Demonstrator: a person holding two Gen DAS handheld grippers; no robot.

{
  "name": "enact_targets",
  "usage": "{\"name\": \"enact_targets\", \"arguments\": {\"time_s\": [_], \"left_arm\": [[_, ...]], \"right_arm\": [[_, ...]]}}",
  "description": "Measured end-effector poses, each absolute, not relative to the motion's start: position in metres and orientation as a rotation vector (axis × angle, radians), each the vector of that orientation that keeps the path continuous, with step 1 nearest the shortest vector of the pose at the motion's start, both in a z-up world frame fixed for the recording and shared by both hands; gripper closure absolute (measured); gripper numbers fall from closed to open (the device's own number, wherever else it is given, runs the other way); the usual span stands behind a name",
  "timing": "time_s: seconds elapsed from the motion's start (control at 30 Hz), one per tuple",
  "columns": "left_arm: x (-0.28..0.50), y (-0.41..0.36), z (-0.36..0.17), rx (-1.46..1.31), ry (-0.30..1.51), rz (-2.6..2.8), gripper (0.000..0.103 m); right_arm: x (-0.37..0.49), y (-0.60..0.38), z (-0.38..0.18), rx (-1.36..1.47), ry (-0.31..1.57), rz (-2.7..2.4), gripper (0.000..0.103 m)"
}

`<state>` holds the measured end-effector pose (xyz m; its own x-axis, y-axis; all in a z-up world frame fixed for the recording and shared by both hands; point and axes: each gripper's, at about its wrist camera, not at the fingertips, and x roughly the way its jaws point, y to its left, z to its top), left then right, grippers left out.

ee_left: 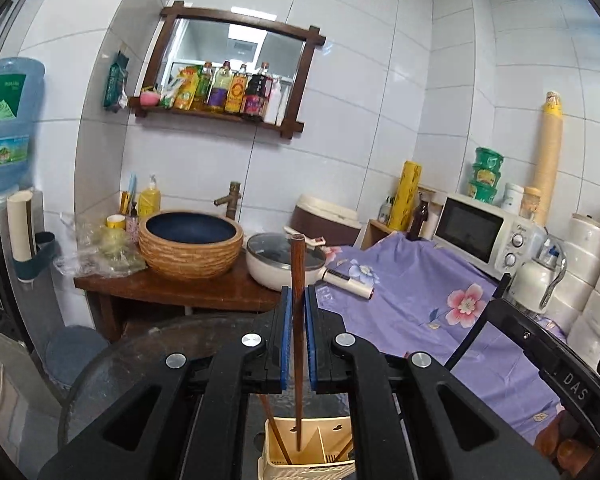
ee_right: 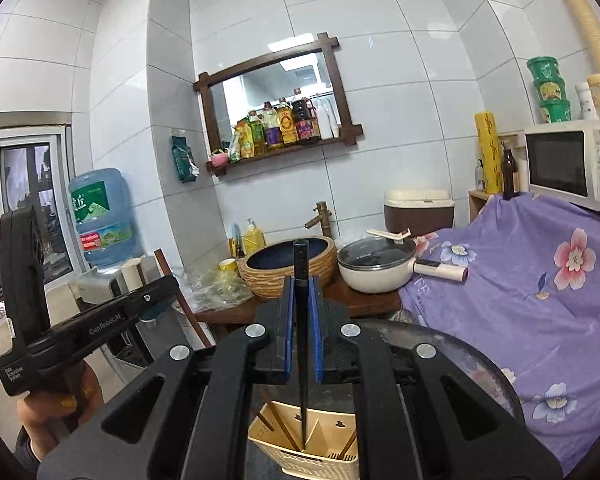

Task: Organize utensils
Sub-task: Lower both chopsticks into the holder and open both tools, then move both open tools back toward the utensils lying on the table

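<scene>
Left gripper [ee_left: 298, 312] is clamping one brown chopstick [ee_left: 297, 280], right gripper [ee_right: 302, 312] one black chopstick [ee_right: 301, 280], both hanging upright over the cream holder [ee_right: 304, 446] containing three brown chopsticks [ee_right: 280, 426].

Air above the holder [ee_right: 300, 456] is open. Ahead, the basin [ee_left: 191, 246] and pot [ee_left: 280, 264] crowd the bench [ee_left: 172, 292]; the left hand-held gripper [ee_right: 172, 284] flanks the right.

A home kitchen corner: tiled walls, a microwave [ee_right: 572, 164], a lidded pan [ee_left: 285, 264], and oil bottles [ee_left: 228, 90].
</scene>
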<state>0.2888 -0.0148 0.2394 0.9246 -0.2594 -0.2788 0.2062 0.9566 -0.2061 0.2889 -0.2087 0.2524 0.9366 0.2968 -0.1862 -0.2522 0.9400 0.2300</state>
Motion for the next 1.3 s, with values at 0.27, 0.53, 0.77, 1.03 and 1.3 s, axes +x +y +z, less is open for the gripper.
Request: {"name": "enact_targets", "arguments": {"time_s": [0.27, 0.53, 0.77, 1.03, 1.3], "left_arm": [[0.309, -0.029, 0.188, -0.155, 0.389, -0.230, 0.097], [0.321, -0.031, 0.146, -0.150, 0.473, -0.222, 0.097], [0.327, -0.030, 0.125, -0.151, 0.521, -0.216, 0.097], [0.333, -0.032, 0.110, -0.143, 0.553, -0.216, 0.096], [0.315, -0.025, 0.116, -0.115, 0.492, -0.213, 0.043]], "right_arm": [[0.317, -0.213, 0.197, 0.227, 0.291, 0.241, 0.095], [0.330, -0.211, 0.156, 0.242, 0.377, 0.231, 0.095], [0.337, -0.210, 0.137, 0.243, 0.420, 0.214, 0.095], [0.335, -0.212, 0.135, 0.236, 0.424, 0.206, 0.095], [0.315, -0.208, 0.131, 0.176, 0.384, 0.191, 0.056]]}}
